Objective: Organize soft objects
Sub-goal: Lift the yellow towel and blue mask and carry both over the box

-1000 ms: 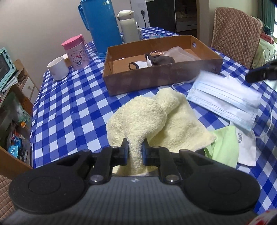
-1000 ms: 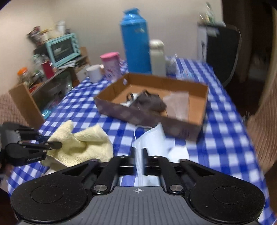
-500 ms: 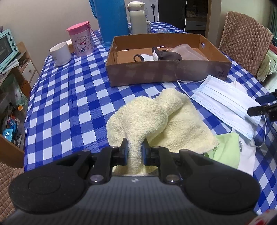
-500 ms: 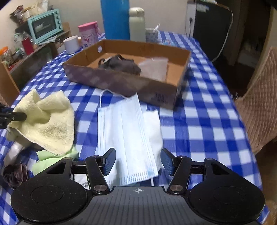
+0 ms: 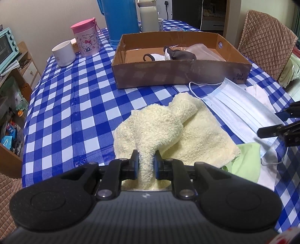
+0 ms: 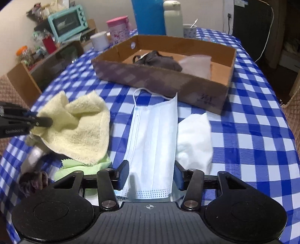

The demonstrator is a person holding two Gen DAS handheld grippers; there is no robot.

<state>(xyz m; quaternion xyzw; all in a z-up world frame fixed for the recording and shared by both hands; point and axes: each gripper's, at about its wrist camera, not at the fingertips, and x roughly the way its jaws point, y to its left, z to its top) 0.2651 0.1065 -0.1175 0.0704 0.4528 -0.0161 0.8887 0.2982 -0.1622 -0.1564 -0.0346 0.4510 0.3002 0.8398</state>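
Note:
My left gripper (image 5: 146,163) is shut on the near edge of a pale yellow towel (image 5: 168,131), which lies bunched on the checked tablecloth; the towel also shows in the right wrist view (image 6: 80,129). My right gripper (image 6: 151,177) is open, its jaws either side of the near end of a blue face mask (image 6: 153,142) that lies flat. The mask also shows in the left wrist view (image 5: 238,110). A cardboard box (image 5: 180,69) beyond holds a dark cloth (image 5: 180,54) and a clear bag (image 5: 204,51).
A green cloth (image 5: 245,161) and a white cloth (image 6: 195,138) lie beside the mask. A dark scrunchie (image 6: 31,181) lies at the near left. A white mug (image 5: 63,53), pink cup (image 5: 86,40), blue jug (image 5: 121,20) and flask (image 5: 149,16) stand behind. A quilted chair (image 5: 266,37) stands at the right.
My right gripper has opened and let go of the face mask, which now lies flat on the table. My left gripper keeps its hold on the towel.

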